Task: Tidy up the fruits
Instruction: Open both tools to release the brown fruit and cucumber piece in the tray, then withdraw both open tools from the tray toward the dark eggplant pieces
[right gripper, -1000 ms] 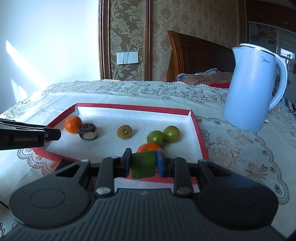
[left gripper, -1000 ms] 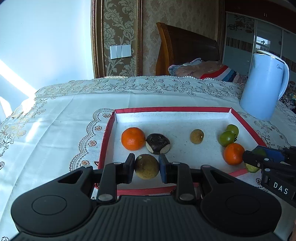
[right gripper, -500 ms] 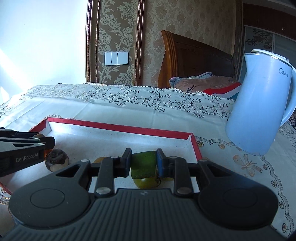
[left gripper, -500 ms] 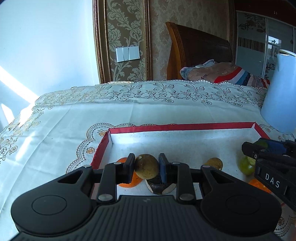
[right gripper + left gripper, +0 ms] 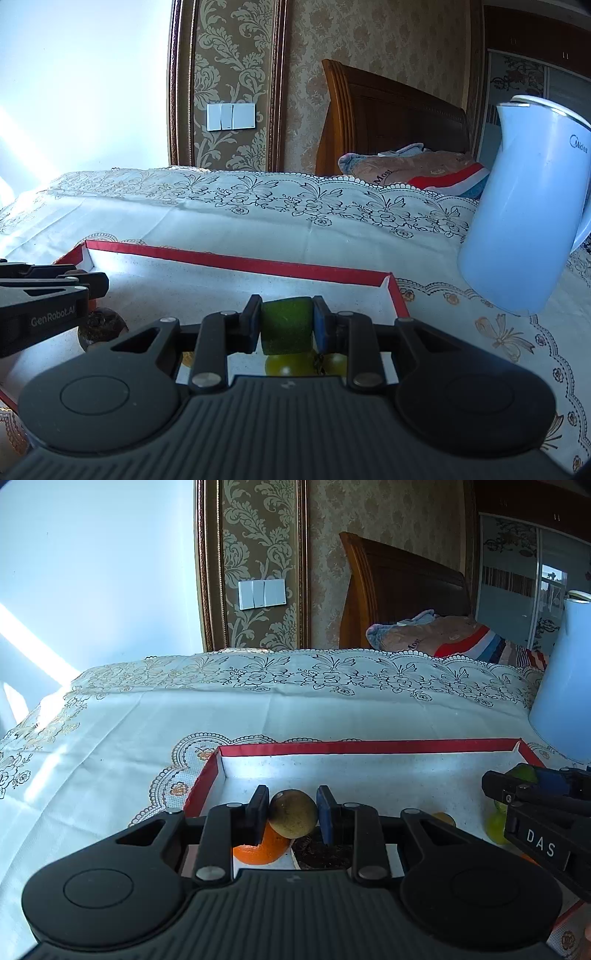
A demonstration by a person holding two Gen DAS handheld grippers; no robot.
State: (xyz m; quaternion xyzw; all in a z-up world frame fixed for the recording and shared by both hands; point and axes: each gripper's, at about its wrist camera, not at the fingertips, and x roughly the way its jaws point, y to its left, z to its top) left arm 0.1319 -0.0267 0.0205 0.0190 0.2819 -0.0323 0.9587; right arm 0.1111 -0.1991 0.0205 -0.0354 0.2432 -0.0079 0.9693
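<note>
My left gripper [image 5: 292, 814] is shut on a round brown-green fruit [image 5: 293, 813] and holds it over the left part of the red-rimmed tray [image 5: 369, 746]. Below it lie an orange [image 5: 262, 849] and a dark round fruit [image 5: 321, 854]. My right gripper [image 5: 287, 325] is shut on a green fruit [image 5: 286, 325], squeezed flat-sided, above two green tomatoes [image 5: 288, 363] near the tray's right end [image 5: 400, 299]. Each gripper shows at the edge of the other's view: the right one [image 5: 539, 808] and the left one [image 5: 48, 295].
A pale blue kettle [image 5: 532, 206] stands on the lace tablecloth [image 5: 258, 206] right of the tray. A small brown fruit [image 5: 443, 818] lies mid-tray. A wooden headboard [image 5: 402, 590] and bedding lie beyond the table.
Both grippers moved forward over the tray with their fruits held. The fruits in the tray now sit lower, under the fingers. The grips have not changed.
</note>
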